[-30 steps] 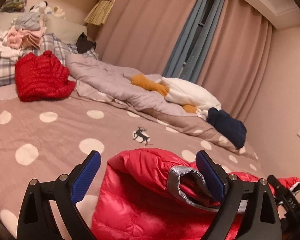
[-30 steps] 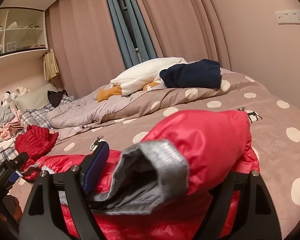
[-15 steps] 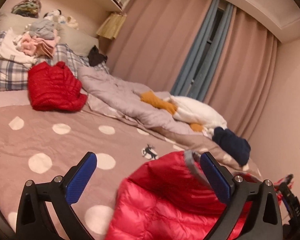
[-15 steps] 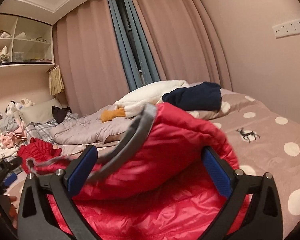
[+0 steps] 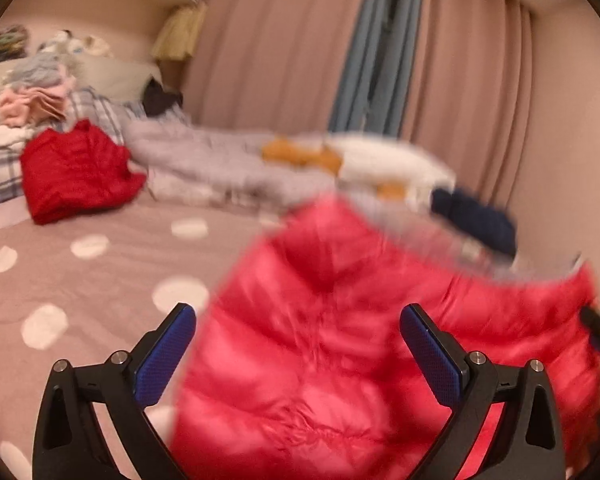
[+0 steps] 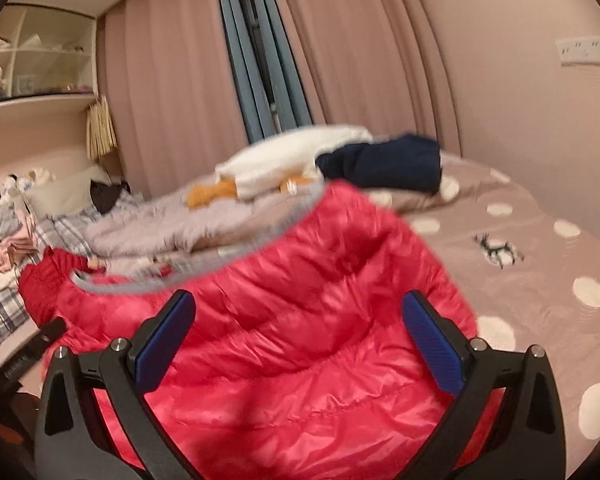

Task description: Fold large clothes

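Observation:
A bright red puffer jacket (image 5: 340, 340) with a grey-trimmed edge lies bunched on the dotted bedspread (image 5: 100, 280), right in front of both grippers. It also shows in the right wrist view (image 6: 300, 340). My left gripper (image 5: 298, 344) is open, its blue pads wide apart above the jacket, holding nothing. My right gripper (image 6: 298, 344) is open too, pads spread over the jacket, empty. The left view is blurred by motion.
A second, darker red jacket (image 5: 76, 172) lies at the far left by plaid pillows and piled clothes (image 5: 32, 96). A grey duvet (image 5: 220, 164), white plush (image 6: 296, 156) and navy garment (image 6: 384, 164) lie across the back. Curtains and wall are beyond.
Both grippers have let go of the jacket's grey-trimmed part and lifted back. The jacket has dropped and spread over itself on the bed.

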